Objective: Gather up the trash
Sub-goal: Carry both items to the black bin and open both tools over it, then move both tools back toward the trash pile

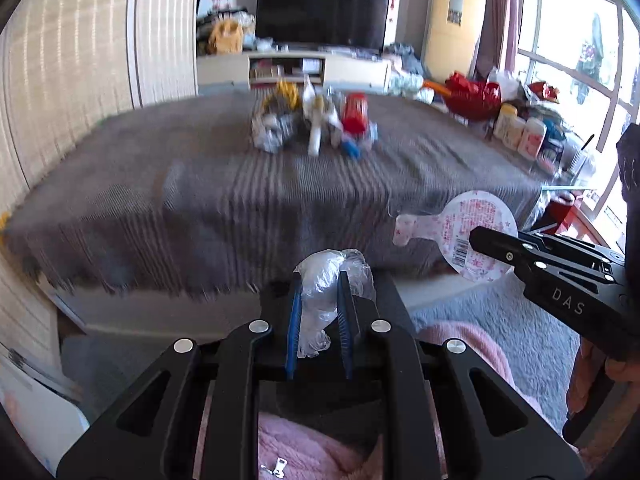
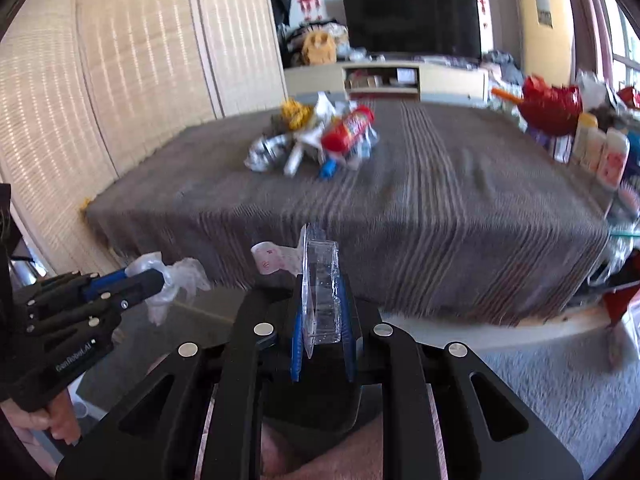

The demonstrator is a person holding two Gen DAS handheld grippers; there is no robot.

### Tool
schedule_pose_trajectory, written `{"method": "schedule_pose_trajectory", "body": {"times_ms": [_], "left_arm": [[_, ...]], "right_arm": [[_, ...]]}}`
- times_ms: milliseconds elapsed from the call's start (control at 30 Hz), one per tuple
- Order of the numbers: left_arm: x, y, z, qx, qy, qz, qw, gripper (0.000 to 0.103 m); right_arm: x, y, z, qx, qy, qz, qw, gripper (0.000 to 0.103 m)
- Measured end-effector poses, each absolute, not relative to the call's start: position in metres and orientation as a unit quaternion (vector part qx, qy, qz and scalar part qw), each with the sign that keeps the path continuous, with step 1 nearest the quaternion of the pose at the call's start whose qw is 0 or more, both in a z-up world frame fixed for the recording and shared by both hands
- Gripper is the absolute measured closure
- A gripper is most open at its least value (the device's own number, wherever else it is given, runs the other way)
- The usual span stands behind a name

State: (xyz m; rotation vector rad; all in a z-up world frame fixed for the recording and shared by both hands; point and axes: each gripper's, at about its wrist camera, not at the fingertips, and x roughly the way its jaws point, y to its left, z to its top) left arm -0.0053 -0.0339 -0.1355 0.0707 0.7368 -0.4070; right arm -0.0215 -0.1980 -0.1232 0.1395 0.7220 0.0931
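Crumpled clear plastic film (image 1: 332, 280): wadded, pinched in the left gripper (image 1: 318, 312). Clear blister pack (image 2: 320, 300) with pink-printed round card backing: upright, clamped in the right gripper (image 2: 322, 328). Wrapper heap (image 2: 316, 140): mid-bed (image 2: 460, 208), toward its far edge.

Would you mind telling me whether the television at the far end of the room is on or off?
Off, as far as the pictures show: the television has a uniformly dark screen in both wrist views, with only faint reflections.
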Motion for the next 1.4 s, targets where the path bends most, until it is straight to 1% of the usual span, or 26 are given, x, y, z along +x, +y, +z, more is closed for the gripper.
{"method": "schedule_pose_trajectory", "body": {"times_ms": [267, 533, 667, 800, 833, 867, 900, 933, 967, 1000, 1033, 1067, 1100, 1133, 1167, 1233, 1300, 1333, 1400], "left_arm": [[0.013, -0.039, -0.187, 0.036, 0.419, -0.2, 0.885, 0.088], [0.036, -0.044, -0.24, 0.036, 0.481, -0.198, 0.853, 0.088], [0.046, -0.047, -0.254, 0.038, 0.498, -0.198, 0.844, 0.087], [0.051, -0.049, -0.257, 0.042, 0.502, -0.201, 0.841, 0.084], [0.053, -0.049, -0.257, 0.045, 0.503, -0.2, 0.84, 0.075], [0.053, -0.048, -0.257, 0.046, 0.501, -0.198, 0.841, 0.07], [0.054, -0.048, -0.255, 0.048, 0.498, -0.195, 0.844, 0.064], [0.054, -0.047, -0.253, 0.049, 0.496, -0.193, 0.845, 0.061], [0.055, -0.046, -0.251, 0.05, 0.494, -0.19, 0.847, 0.06], [0.056, -0.043, -0.247, 0.049, 0.493, -0.188, 0.848, 0.056], [0.056, -0.042, -0.244, 0.048, 0.49, -0.186, 0.85, 0.051], [0.056, -0.04, -0.24, 0.048, 0.487, -0.184, 0.852, 0.047], [0.056, -0.037, -0.237, 0.049, 0.483, -0.18, 0.855, 0.04], [0.055, -0.035, -0.232, 0.051, 0.478, -0.176, 0.859, 0.033], [0.055, -0.032, -0.227, 0.051, 0.471, -0.172, 0.864, 0.03], [0.054, -0.027, -0.218, 0.049, 0.46, -0.166, 0.871, 0.017], [0.054, -0.023, -0.209, 0.045, 0.452, -0.162, 0.876, 0.01], [0.055, -0.021, -0.204, 0.042, 0.445, -0.16, 0.88, 0.008], [0.056, -0.014, -0.193, 0.038, 0.435, -0.154, 0.886, 0.008]], "right_arm": [[0.0, -0.195, -0.178, 0.095, 0.421, 0.06, 0.9, 0.086], [0.025, -0.189, -0.208, 0.103, 0.458, 0.067, 0.881, 0.085], [0.038, -0.186, -0.221, 0.112, 0.476, 0.072, 0.87, 0.084], [0.049, -0.184, -0.228, 0.119, 0.486, 0.077, 0.863, 0.084], [0.052, -0.187, -0.229, 0.121, 0.487, 0.076, 0.862, 0.082], [0.053, -0.187, -0.229, 0.124, 0.487, 0.076, 0.861, 0.07], [0.054, -0.188, -0.227, 0.127, 0.485, 0.075, 0.862, 0.061], [0.054, -0.19, -0.226, 0.131, 0.48, 0.072, 0.865, 0.046], [0.054, -0.192, -0.223, 0.131, 0.474, 0.066, 0.868, 0.041], [0.054, -0.193, -0.221, 0.129, 0.471, 0.062, 0.87, 0.041], [0.053, -0.195, -0.217, 0.125, 0.466, 0.055, 0.874, 0.039], [0.052, -0.198, -0.214, 0.125, 0.462, 0.049, 0.877, 0.03], [0.051, -0.203, -0.209, 0.127, 0.455, 0.043, 0.88, 0.024], [0.049, -0.208, -0.203, 0.128, 0.444, 0.033, 0.886, 0.014], [0.048, -0.211, -0.199, 0.127, 0.437, 0.024, 0.89, 0.006], [0.045, -0.218, -0.187, 0.122, 0.422, 0.009, 0.898, 0.003], [0.043, -0.226, -0.178, 0.12, 0.412, 0.001, 0.903, 0.003], [0.042, -0.229, -0.173, 0.12, 0.405, -0.003, 0.907, 0.003], [0.042, -0.233, -0.164, 0.119, 0.394, -0.007, 0.911, 0.003]]}}
